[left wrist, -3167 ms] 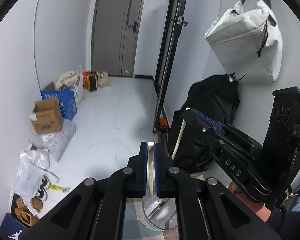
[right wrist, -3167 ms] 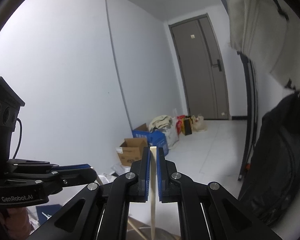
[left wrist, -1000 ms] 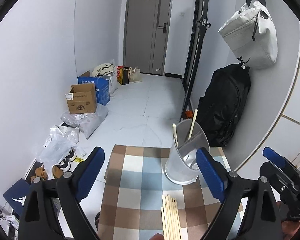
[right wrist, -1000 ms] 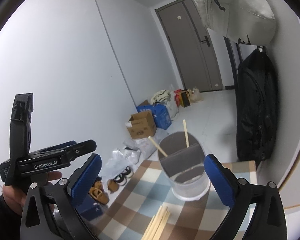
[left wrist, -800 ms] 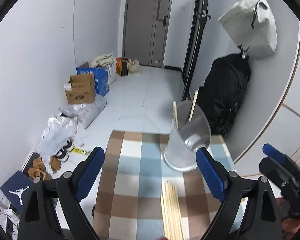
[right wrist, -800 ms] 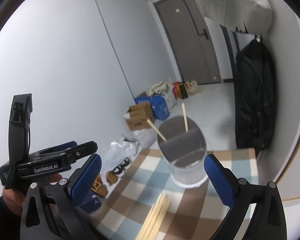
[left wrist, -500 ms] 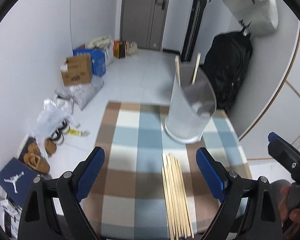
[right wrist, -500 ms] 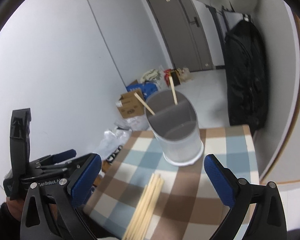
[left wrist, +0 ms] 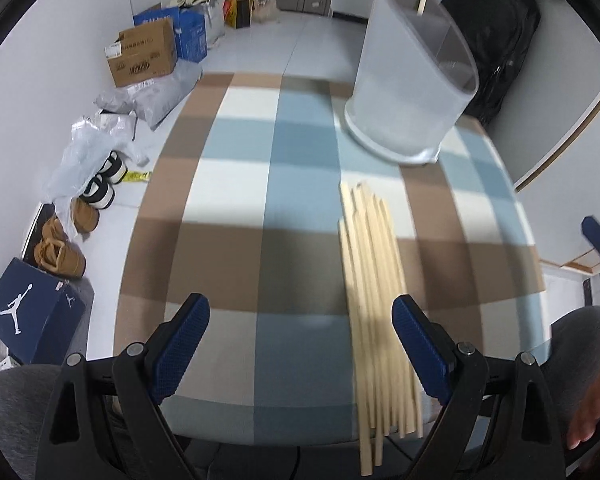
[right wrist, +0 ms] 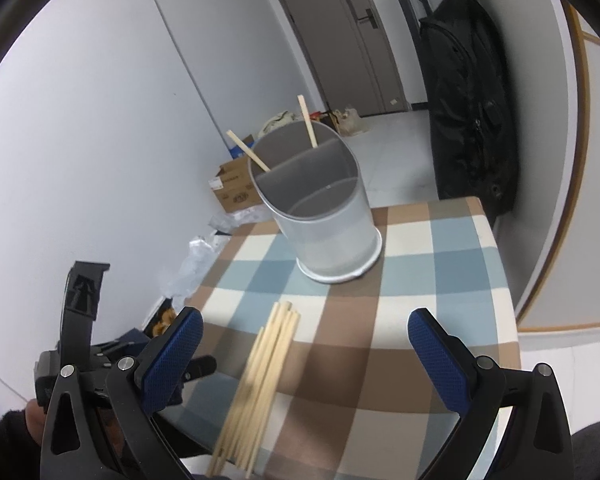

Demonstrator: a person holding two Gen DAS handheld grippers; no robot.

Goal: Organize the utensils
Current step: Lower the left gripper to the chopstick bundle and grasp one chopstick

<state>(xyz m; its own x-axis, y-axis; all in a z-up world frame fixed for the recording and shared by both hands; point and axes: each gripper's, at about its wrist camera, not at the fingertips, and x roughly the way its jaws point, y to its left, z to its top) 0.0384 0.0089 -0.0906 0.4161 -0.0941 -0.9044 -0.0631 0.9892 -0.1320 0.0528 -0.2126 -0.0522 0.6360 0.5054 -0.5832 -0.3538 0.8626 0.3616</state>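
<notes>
Left wrist view shows my left gripper [left wrist: 296,344] with its jaws spread wide and nothing between them, poised above the near edge of the checked tablecloth [left wrist: 236,184]. The chopsticks [left wrist: 376,292] lie flat on the cloth as one loose bundle, their long axis running from the near edge away toward the holder [left wrist: 408,88], roughly parallel to the direction in which the fingers point. The bundle sits toward the right finger [left wrist: 418,352] of this gripper, not centred in the gap. Right wrist view shows my right gripper [right wrist: 308,356], jaws likewise released and empty; here the same bundle lies toward its left finger [right wrist: 172,356] and slants away to the right. The holder stands upright on the far part of the cloth, apart from the bundle tips, and is divided by a partition; two chopsticks [right wrist: 308,122] already lean in its rear compartment. I judge that neither gripper is clearly nearer; the bundle lies between them. In my assessment, a grasp requires the fingers to close across the sticks, so each gripper must shift sideways toward the bundle and descend. Risk: several sticks touch, so more than one may be picked up.
</notes>
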